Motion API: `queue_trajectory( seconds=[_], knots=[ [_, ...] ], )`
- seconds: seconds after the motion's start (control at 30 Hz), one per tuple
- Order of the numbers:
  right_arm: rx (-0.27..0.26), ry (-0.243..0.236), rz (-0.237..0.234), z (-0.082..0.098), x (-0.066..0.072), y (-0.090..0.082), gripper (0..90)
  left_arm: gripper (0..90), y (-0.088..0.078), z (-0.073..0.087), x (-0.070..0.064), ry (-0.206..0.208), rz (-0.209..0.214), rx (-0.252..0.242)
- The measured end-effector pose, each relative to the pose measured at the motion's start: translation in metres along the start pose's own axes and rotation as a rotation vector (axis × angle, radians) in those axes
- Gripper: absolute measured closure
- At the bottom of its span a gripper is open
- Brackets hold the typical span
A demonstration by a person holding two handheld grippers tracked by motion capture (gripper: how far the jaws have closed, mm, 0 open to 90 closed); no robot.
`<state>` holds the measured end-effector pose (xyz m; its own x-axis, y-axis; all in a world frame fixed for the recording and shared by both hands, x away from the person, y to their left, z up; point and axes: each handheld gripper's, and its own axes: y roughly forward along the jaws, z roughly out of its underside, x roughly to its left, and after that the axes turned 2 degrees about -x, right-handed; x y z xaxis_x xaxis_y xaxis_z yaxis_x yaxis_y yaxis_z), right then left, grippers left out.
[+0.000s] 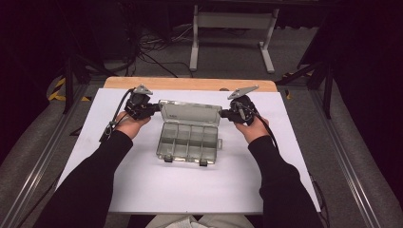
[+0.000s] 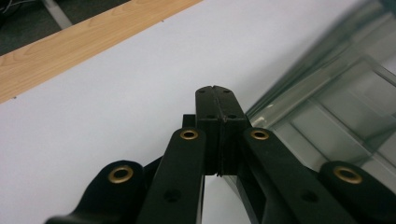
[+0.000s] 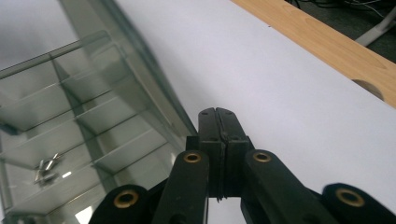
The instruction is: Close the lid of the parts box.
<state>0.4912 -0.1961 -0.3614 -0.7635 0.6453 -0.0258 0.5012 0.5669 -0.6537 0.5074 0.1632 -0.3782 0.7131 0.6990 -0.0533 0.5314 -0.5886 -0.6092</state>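
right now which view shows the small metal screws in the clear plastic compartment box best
The right gripper view: the small metal screws lie in one compartment of the clear plastic compartment box, close enough to tell apart. The high view shows the whole box, screws too small to see. The left gripper view shows its lid.
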Motion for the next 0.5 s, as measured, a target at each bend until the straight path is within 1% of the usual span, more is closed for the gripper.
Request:
queue_trajectory(
  seconds=[0.03,0.13,0.17,0.2,0.3,0.33,0.37,0.4,0.5],
  knots=[
    [0.002,-0.008,-0.004,0.001,0.002,-0.001,90.0,89.5,-0.001,0.001,-0.001,0.014,-0.002,-0.001],
    [0.013,-0.026,-0.010,0.003,0.008,-0.004,90.0,89.5,-0.004,0.002,-0.005,0.021,0.016,-0.003],
    [0.016,-0.031,-0.011,0.003,0.009,-0.004,90.0,89.5,-0.006,0.002,-0.007,0.033,0.023,-0.002],
    [0.022,-0.038,-0.011,0.005,0.012,-0.005,90.0,89.5,-0.007,0.002,-0.009,0.032,0.031,0.001],
    [0.030,-0.044,-0.020,0.006,0.015,-0.005,90.0,89.5,-0.009,0.002,-0.014,0.048,0.053,0.005],
    [0.039,-0.046,-0.021,0.007,0.018,-0.006,90.0,89.5,-0.009,0.002,-0.014,0.048,0.053,0.005],
    [0.039,-0.046,-0.021,0.007,0.018,-0.006,90.0,89.5,-0.009,0.002,-0.015,0.053,0.058,0.005],
    [0.040,-0.051,-0.034,0.007,0.019,-0.006,90.0,89.5,-0.010,0.001,-0.016,0.062,0.066,0.015],
    [0.053,-0.064,-0.047,0.006,0.026,-0.007,90.0,89.5,-0.011,0.002,-0.020,0.078,0.085,0.029]
  ],
)
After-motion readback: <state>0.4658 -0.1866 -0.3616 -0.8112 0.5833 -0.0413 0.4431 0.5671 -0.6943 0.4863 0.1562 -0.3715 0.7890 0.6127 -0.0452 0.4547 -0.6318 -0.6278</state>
